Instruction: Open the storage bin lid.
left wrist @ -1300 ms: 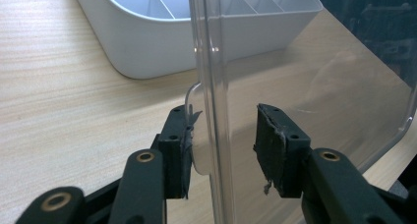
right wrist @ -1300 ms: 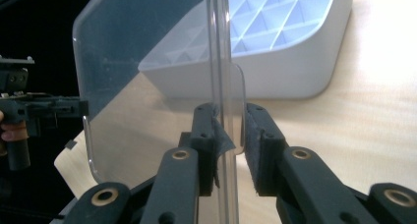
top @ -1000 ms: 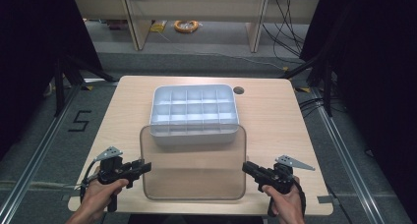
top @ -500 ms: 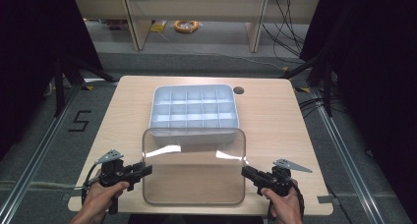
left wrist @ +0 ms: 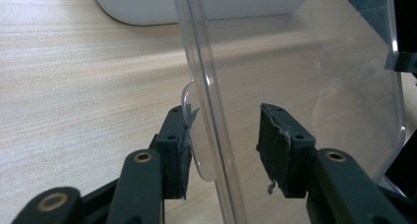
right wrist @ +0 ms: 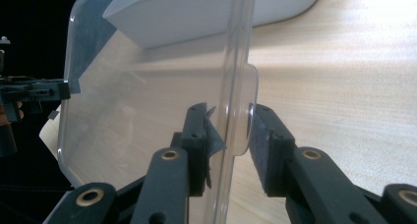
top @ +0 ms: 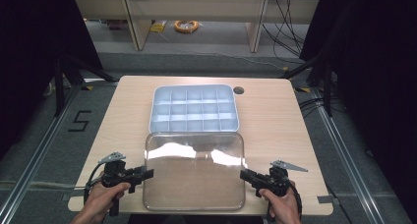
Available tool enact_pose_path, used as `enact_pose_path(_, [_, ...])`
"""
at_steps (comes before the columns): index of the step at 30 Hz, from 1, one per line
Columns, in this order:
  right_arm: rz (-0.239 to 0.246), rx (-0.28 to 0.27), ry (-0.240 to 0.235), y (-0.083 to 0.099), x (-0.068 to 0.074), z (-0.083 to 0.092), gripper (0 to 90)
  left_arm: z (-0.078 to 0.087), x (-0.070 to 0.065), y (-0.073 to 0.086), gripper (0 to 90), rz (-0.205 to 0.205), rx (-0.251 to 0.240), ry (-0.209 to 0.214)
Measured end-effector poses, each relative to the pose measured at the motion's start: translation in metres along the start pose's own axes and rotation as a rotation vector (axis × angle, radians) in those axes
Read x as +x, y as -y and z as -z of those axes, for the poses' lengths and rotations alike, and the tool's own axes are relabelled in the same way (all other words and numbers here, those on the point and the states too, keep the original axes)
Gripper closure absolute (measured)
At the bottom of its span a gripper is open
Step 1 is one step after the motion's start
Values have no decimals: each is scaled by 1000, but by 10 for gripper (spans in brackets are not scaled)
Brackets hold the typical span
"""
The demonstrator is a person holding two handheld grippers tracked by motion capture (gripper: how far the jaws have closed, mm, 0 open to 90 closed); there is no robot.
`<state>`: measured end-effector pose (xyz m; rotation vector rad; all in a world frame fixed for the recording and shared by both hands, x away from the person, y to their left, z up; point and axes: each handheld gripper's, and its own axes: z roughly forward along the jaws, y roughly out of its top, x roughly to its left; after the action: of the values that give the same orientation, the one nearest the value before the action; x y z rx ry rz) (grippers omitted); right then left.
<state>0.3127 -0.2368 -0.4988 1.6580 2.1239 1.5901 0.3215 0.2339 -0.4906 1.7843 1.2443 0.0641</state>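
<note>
- Wooden table [top: 275, 116] carrying a white compartment tray [top: 194, 109] at its far middle.
- Clear plastic lid [top: 194, 172] lies flat just in front of the tray.
- Left gripper [top: 147, 173] and right gripper [top: 244, 175] straddle the lid's side tabs; both jaws have just been opening, pads now apart from the plastic.

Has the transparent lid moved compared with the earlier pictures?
Yes. The clear lid lay overlapping the compartment tray's near edge; now its far edge sits just in front of the tray, shifted toward the person.
</note>
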Motion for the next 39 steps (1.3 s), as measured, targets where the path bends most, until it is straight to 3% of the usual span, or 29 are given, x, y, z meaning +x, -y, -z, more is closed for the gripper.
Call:
enact_pose_path(1, [-5, 4, 4, 1, 0, -1, 701, 0, 1, 0, 559, -11, 10, 1])
enact_pose_path(2, [13, 6, -5, 1, -2, -2, 701, -2, 0, 1, 556, 11, -8, 1])
enact_pose_path(4, [-33, 27, -11, 1, 1, -1, 697, -4, 0, 3, 540, 9, 5, 0])
enact_pose_path(5, [7, 17, -2, 1, -2, -3, 693, -4, 1, 3, 539, 9, 7, 1])
enact_pose_path(6, [-38, 39, -9, 2, 1, -2, 689, -4, 0, 4, 539, 9, 9, -2])
enact_pose_path(7, [9, 32, -5, 3, -3, -4, 686, -4, 0, 4, 539, 6, 11, 0])
enact_pose_path(10, [-35, 49, -8, 2, -2, -4, 683, -4, 1, 5, 535, 5, 25, 2])
enact_pose_path(13, [7, 49, 1, 2, -6, -7, 677, -5, 2, 7, 533, 8, 32, 10])
enact_pose_path(14, [-13, 59, 0, 2, -5, -7, 676, -5, 3, 8, 533, 12, 34, 10])
enact_pose_path(15, [1, 50, 2, 2, -6, -7, 675, -5, 3, 8, 533, 14, 38, 12])
enact_pose_path(18, [-43, 70, -5, 3, -2, -7, 672, -7, 4, 10, 530, 27, 49, 9])
enact_pose_path(24, [-37, 88, 8, 4, -4, -10, 660, -9, 7, 11, 525, 22, 70, 3])
enact_pose_path(26, [-12, 85, 12, 4, -8, -13, 655, -10, 7, 10, 522, 25, 76, -2])
enact_pose_path(27, [-50, 97, 10, 5, -5, -13, 651, -10, 8, 10, 521, 22, 80, 1])
enact_pose_path(29, [-14, 90, 17, 5, -9, -16, 648, -12, 8, 11, 515, 20, 89, -7])
enact_pose_path(31, [-67, 109, 21, 5, -6, -16, 644, -13, 9, 10, 512, 19, 92, -11])
enact_pose_path(32, [-27, 99, 14, 5, -9, -16, 643, -13, 10, 10, 511, 14, 100, -11])
enact_pose_path(33, [-18, 97, 20, 5, -9, -17, 641, -13, 10, 9, 509, 12, 101, -12])
enact_pose_path(39, [-25, 124, 28, 5, -8, -19, 626, -13, 10, 9, 504, -19, 104, -47])
